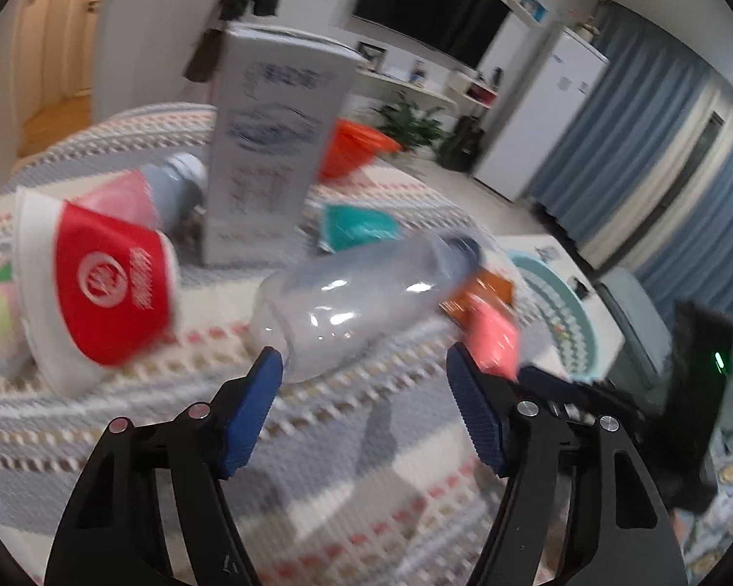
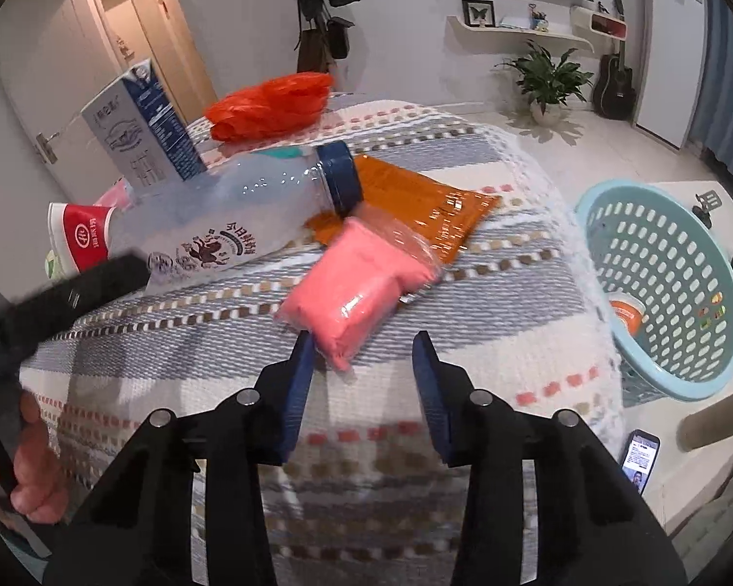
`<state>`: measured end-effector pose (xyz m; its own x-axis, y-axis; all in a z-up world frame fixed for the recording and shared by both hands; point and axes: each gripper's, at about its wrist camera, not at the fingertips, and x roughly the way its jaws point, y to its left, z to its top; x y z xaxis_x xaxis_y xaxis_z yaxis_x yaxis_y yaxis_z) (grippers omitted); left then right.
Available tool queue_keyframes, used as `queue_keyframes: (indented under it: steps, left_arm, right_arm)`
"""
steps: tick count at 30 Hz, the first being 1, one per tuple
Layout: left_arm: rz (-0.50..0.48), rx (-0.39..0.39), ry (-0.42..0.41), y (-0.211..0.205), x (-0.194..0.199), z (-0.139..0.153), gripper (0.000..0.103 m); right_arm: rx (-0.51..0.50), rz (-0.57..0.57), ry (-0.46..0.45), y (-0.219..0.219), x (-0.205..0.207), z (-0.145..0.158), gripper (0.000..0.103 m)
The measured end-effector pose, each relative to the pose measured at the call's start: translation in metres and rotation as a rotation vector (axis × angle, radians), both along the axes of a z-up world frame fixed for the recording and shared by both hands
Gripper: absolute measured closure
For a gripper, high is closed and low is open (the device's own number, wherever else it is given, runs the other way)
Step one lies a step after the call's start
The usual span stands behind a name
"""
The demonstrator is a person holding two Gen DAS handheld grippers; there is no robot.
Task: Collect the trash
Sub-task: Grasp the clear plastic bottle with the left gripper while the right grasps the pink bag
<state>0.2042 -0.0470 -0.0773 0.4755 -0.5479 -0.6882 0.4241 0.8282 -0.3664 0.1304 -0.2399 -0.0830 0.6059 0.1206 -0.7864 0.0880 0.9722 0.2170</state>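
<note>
Left gripper (image 1: 364, 366) parted at bottle (image 1: 361, 293) base; right gripper (image 2: 364, 346) parted, pink pack (image 2: 361, 288) at 12; bottle judged light, slippery, best clamped mid-body.

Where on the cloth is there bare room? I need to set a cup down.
Free: the near strip of striped cloth, between the pink packet and the near edge. Crowded: the far part, where clear bottle, orange packet, milk carton, red cup and red bag cluster.
</note>
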Motion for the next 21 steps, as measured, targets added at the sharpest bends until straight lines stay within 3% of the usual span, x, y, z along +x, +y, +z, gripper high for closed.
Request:
queue_keyframes:
  steps: [7,11,16,21]
  left_arm:
    - [-0.151,0.01,0.01,-0.015,-0.039,-0.002,0.036]
    - [-0.123,0.018,-0.033,-0.014,-0.041,0.011,0.033]
    - [-0.074,0.074,-0.052,-0.023,-0.012,0.018,0.028]
    - [-0.065,0.182,-0.047,-0.045,0.012,0.01,0.028]
  right_arm:
    - [0.018,-0.027,-0.02,-0.024,-0.013,0.009,0.064]
    - [0.06,-0.035,-0.016,-0.029,-0.012,0.009,0.064]
    - [0.089,-0.019,-0.016,-0.02,-0.006,0.01,0.062]
    - [0.087,-0.02,-0.021,-0.016,-0.002,0.013,0.059]
